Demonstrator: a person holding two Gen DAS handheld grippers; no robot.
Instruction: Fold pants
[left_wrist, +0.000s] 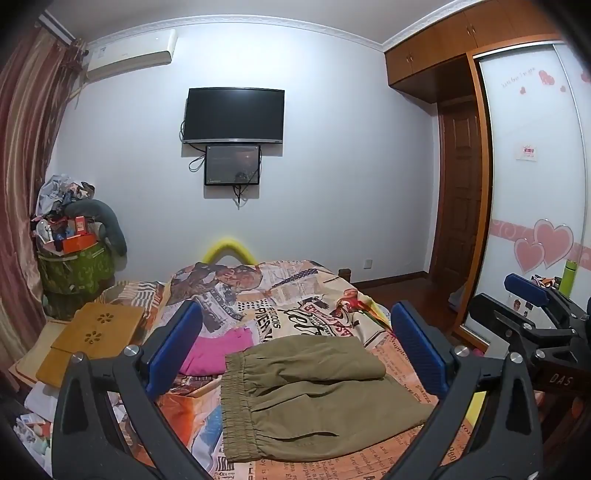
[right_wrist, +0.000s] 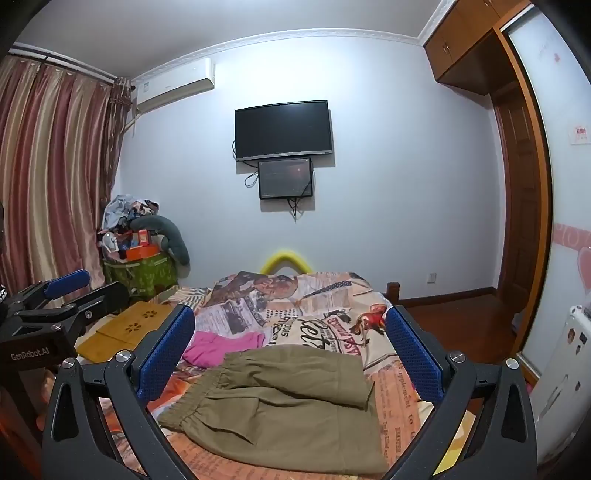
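Olive-green pants lie folded on the bed, elastic waistband to the left, a top layer folded over the far part. They also show in the right wrist view. My left gripper is open and empty, raised above the pants with its blue pads either side. My right gripper is open and empty too, above the pants. The right gripper shows at the right edge of the left wrist view, and the left gripper at the left edge of the right wrist view.
The bed has a newspaper-print cover. A pink garment lies just left of the pants. A wooden lap tray sits at the bed's left. A cluttered green bin stands by the curtain. A wardrobe is on the right.
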